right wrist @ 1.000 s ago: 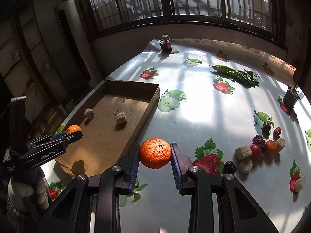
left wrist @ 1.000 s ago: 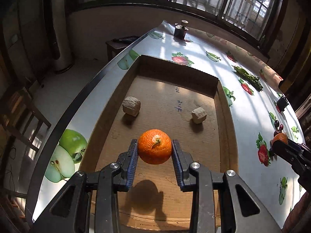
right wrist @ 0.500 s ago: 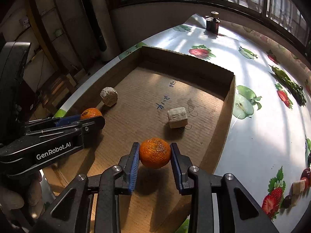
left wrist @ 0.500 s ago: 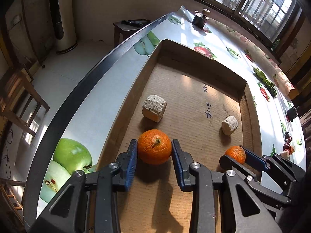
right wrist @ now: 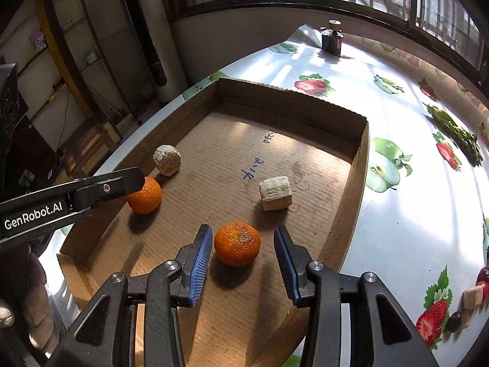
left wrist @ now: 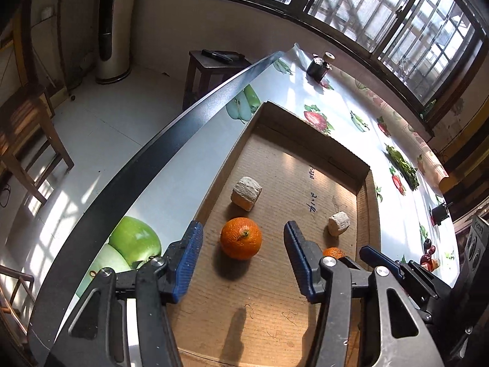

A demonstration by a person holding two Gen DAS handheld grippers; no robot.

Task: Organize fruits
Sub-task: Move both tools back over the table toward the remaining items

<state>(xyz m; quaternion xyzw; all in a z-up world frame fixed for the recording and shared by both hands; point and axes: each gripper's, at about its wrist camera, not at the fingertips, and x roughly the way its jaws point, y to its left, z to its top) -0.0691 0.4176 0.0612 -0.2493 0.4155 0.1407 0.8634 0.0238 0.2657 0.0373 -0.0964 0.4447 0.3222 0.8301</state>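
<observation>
Both oranges (left wrist: 240,242) (right wrist: 237,243) now lie released in the box (right wrist: 351,202) (seemingly resting); each claw (left wrist: 243,263) (right wrist: 243,258) just opened, gaping.

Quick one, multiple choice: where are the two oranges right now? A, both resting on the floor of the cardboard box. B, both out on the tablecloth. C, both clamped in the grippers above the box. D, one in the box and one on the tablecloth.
A: each orange sits on the cardboard box floor with its shadow beneath it, and the blue pads of the right gripper and the left gripper stand clear of the fruit.

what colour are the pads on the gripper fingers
Blue, ribbed pads on black fingers; clearest in the right wrist view.
</observation>
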